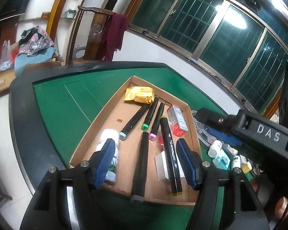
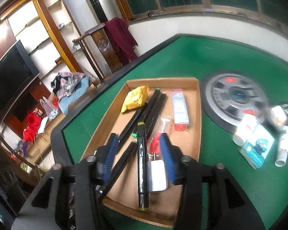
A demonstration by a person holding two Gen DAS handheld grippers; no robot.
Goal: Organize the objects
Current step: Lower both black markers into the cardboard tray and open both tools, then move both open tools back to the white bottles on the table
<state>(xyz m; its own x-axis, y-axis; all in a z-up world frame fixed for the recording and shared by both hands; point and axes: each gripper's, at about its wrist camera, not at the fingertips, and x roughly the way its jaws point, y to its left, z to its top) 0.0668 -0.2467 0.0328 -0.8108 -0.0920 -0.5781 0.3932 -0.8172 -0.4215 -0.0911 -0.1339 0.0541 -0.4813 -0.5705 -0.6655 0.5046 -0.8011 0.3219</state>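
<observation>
Nearest the right wrist camera, the right gripper [image 2: 139, 151] is spread wide and empty above the near end of the cardboard tray [image 2: 198, 103], with the olive-capped marker [image 2: 142, 164] lying lengthwise between its blue pads [image 2: 167, 157], touching neither. The left gripper [image 1: 146, 159] is likewise wide and holds nothing; it hangs over the same end of the tray, straddling a black marker [image 1: 141, 164] whose butt overhangs the tray's near wall, with a white bottle [image 1: 110, 141] just beside its left pad. Under the olive-capped marker lies a flat clear blister pack [image 2: 157, 174], which looks flimsy and slick. The markers should be light, stiff and smooth-barrelled, so a grip across the middle of the barrel looks safest, since a hold near a cap would probably let one pivot or roll. Farther in, three more markers [image 1: 149, 115] lie fanned together, then a small clear box [image 1: 177, 119] and a yellow foil packet [image 1: 139, 94], soft and likely crinkly. Outside the tray on the green felt table [image 2: 220, 57], small bottles and a blue carton [image 2: 257, 147] wait near a round centre console [image 2: 236, 99].
</observation>
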